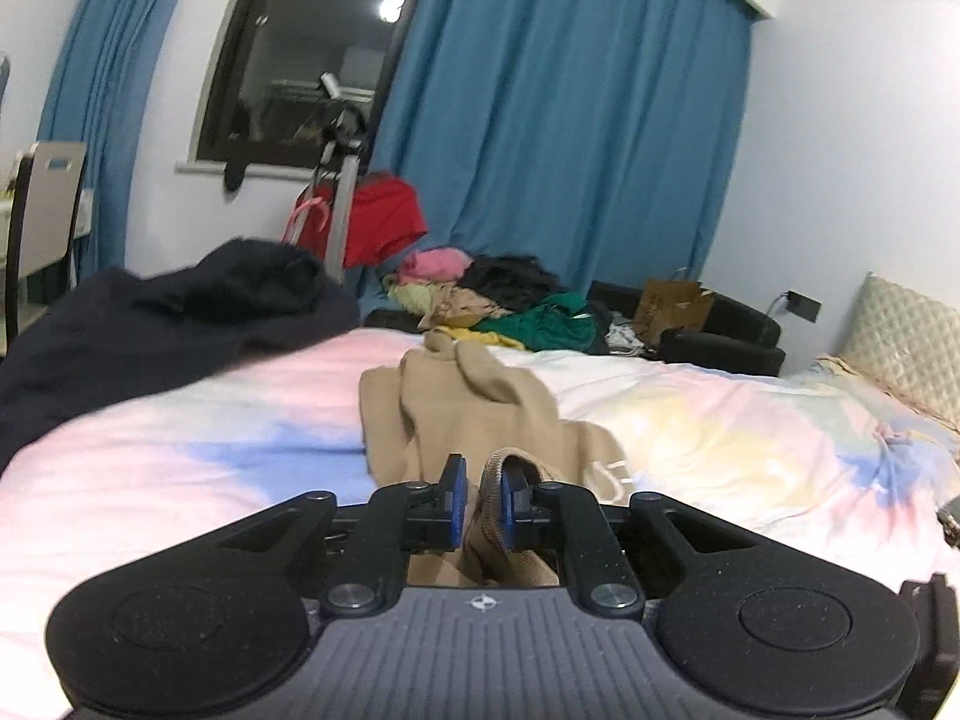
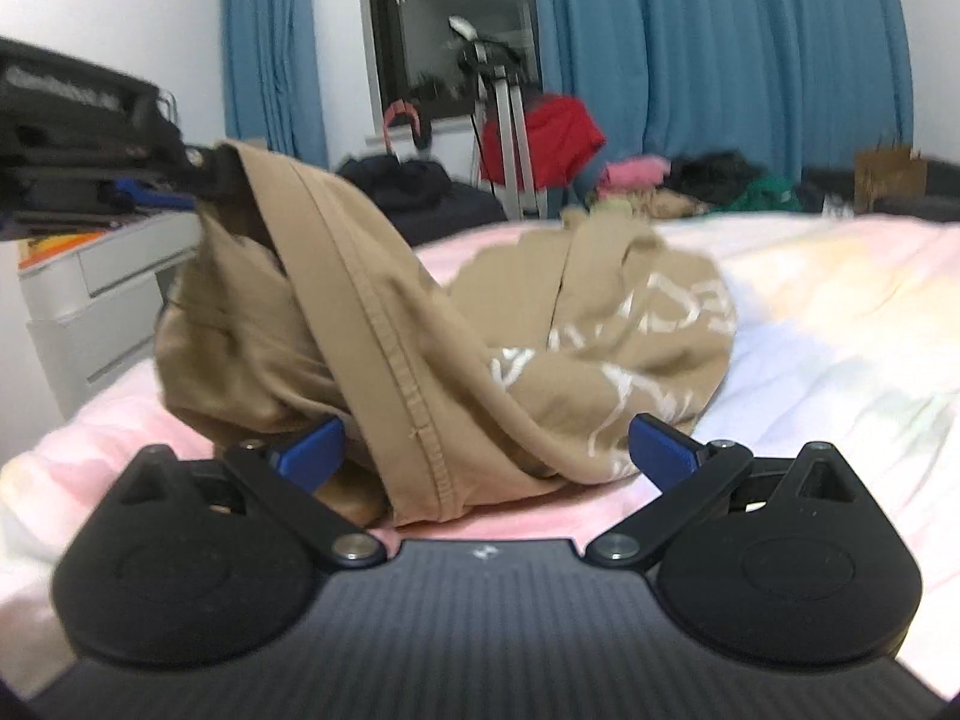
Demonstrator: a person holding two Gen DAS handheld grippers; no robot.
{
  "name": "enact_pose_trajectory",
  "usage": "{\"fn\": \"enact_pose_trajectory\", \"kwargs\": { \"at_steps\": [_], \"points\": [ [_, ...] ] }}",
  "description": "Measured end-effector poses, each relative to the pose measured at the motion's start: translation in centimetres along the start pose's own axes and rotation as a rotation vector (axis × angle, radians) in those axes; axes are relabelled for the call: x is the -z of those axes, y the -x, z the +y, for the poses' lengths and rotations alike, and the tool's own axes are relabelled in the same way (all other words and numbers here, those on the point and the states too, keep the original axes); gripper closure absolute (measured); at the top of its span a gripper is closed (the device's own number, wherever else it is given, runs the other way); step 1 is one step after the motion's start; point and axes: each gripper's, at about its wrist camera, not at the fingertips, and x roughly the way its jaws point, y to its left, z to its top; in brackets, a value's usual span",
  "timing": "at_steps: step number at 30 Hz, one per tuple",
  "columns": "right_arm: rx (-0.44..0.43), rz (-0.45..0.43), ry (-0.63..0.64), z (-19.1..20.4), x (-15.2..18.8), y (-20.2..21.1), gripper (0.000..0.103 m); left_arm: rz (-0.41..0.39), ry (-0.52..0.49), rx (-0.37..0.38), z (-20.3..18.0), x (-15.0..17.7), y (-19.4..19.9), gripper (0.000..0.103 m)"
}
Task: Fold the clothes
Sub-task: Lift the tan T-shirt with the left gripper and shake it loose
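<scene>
A tan sweatshirt (image 1: 468, 396) with white lettering lies bunched on the pastel bedspread (image 1: 180, 450). My left gripper (image 1: 483, 474) is shut on its ribbed hem (image 1: 493, 483), which sits pinched between the blue pads. In the right wrist view the sweatshirt (image 2: 540, 330) rises in a taut ridge to the upper left, where the dark left gripper (image 2: 207, 171) holds it off the bed. My right gripper (image 2: 486, 450) stands wide open low over the bedspread (image 2: 840, 330). A seamed fold of the cloth (image 2: 420, 420) runs between its fingers, and neither pad touches it.
A dark navy garment (image 1: 150, 324) lies on the bed's far left. Beyond the bed are a pile of mixed clothes (image 1: 492, 300), a red garment (image 1: 384, 216) on a tripod, a cardboard box (image 1: 672, 300) and a pillow (image 1: 906, 342). White drawers (image 2: 102, 300) stand at the left.
</scene>
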Motion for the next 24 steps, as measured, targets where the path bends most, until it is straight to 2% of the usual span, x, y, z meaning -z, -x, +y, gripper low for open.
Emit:
{"fn": "enact_pose_trajectory", "kwargs": {
  "at_steps": [1,4,6,11,14,18,22,24],
  "points": [
    [0.004,0.019,-0.005,0.1,0.3,-0.9,0.000,0.011,0.019,-0.003,0.8,-0.2,-0.6,0.088],
    [0.088,0.054,-0.034,-0.7,1.1,-2.3,0.000,0.028,0.111,0.024,3.4,-1.0,-2.0,0.088],
    [0.142,0.031,-0.096,-2.0,1.0,-2.2,0.000,0.027,0.135,0.019,4.5,-1.3,-3.3,0.088],
    [0.229,-0.096,-0.192,-4.5,-0.9,-0.5,0.000,0.051,0.107,-0.057,4.8,-1.5,-4.5,0.088],
    [0.261,-0.170,-0.214,-5.5,-2.2,0.6,0.000,0.039,0.063,-0.043,3.8,-1.3,-4.2,0.088],
    [0.321,-0.300,-0.188,-6.3,-4.4,2.2,0.001,-0.019,-0.032,0.033,1.6,-1.1,-3.3,0.088],
    [0.334,-0.338,-0.190,-8.0,-6.0,3.2,0.001,-0.028,-0.087,0.071,-0.5,-0.5,-3.1,0.088],
    [0.264,-0.255,-0.184,-8.7,-6.2,2.1,0.001,-0.005,-0.090,0.067,-1.0,0.2,-3.6,0.088]
  ]
}}
